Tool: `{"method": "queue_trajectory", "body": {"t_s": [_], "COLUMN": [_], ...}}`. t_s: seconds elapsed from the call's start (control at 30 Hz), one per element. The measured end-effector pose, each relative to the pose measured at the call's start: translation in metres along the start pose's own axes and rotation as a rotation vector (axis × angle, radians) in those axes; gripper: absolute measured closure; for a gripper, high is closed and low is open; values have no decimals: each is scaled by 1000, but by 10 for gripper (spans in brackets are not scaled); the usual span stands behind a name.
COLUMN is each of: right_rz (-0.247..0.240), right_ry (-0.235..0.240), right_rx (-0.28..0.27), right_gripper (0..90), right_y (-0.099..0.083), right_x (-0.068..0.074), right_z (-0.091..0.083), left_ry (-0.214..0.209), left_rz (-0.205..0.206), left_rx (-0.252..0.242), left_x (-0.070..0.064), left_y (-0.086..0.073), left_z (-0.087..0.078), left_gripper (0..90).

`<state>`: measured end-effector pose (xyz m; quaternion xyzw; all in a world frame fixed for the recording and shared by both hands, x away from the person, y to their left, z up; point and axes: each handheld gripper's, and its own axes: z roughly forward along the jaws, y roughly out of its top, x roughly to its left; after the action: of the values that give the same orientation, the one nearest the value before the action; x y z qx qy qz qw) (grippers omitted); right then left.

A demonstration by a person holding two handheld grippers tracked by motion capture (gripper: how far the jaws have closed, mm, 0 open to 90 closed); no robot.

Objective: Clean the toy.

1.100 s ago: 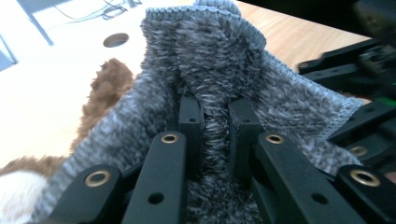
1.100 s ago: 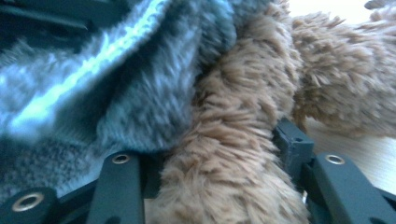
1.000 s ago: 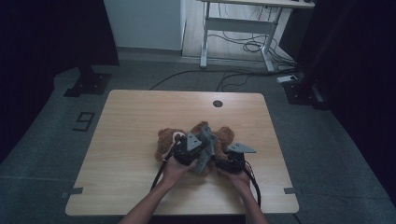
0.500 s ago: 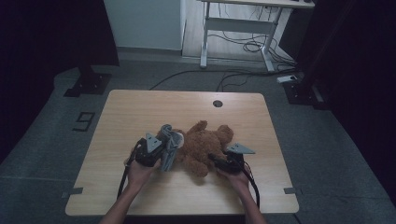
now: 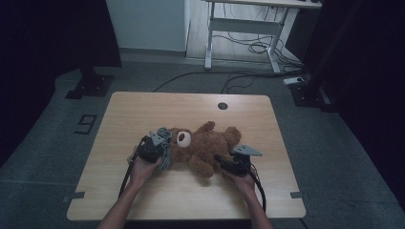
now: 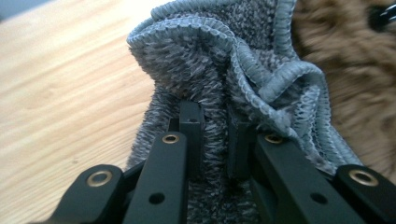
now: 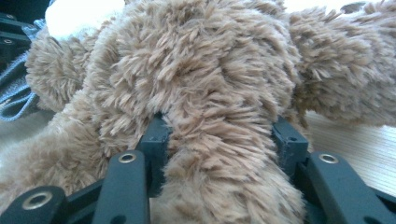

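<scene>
A brown teddy bear (image 5: 205,145) lies on its back in the middle of the wooden table (image 5: 138,112), head toward the left. A grey knitted cloth (image 5: 165,145) is bunched just left of the bear's head. My left gripper (image 5: 159,149) is shut on that cloth. In the left gripper view the cloth (image 6: 224,60) folds up over my left gripper (image 6: 215,126), with brown fur (image 6: 350,60) at the right. My right gripper (image 5: 221,161) is at the bear's lower end. In the right gripper view my right gripper (image 7: 223,140) clamps a plush limb of the bear (image 7: 210,70).
A round cable hole (image 5: 222,105) sits near the table's far edge. Behind the table stand a white desk frame (image 5: 248,28), floor cables (image 5: 258,47) and a black stand base (image 5: 90,86). The person's forearms enter from the near edge.
My left gripper has carried the grey cloth leftward, from over the bear's middle to beside its head, uncovering the bear. The right gripper has stayed put on the bear.
</scene>
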<state>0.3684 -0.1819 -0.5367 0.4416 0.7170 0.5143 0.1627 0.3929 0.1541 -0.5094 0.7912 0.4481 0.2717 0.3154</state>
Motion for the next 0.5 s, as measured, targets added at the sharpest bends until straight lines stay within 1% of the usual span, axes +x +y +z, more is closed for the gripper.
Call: {"method": "queue_trajectory", "body": {"t_s": [0.1,0.17,0.3,0.37,0.43,0.5], "right_rz": [5,8,8,4,4,11], "right_ry": [-1,2,15,22,28,35], "right_rx": [-2,-3,-6,-6,-9,-8], "right_gripper": [514,511,483,464,448,431], "right_y": [0,0,0,0,0,0], "right_x": [-2,-3,-4,-4,-5,-5], "right_z": [0,0,-2,-4,-5,-5], "left_ry": [-22,-37,-47,-38,-34,-32], "left_rz": [-15,-32,-39,-29,-24,-32], "left_rx": [-4,-13,-40,-43,-42,-45], "left_x": [2,5,12,16,20,25], "left_y": [2,3,0,-5,-14,-24], "left_z": [-2,-6,-22,-32,-42,-53], "left_gripper": [791,790,789,788,788,787]}}
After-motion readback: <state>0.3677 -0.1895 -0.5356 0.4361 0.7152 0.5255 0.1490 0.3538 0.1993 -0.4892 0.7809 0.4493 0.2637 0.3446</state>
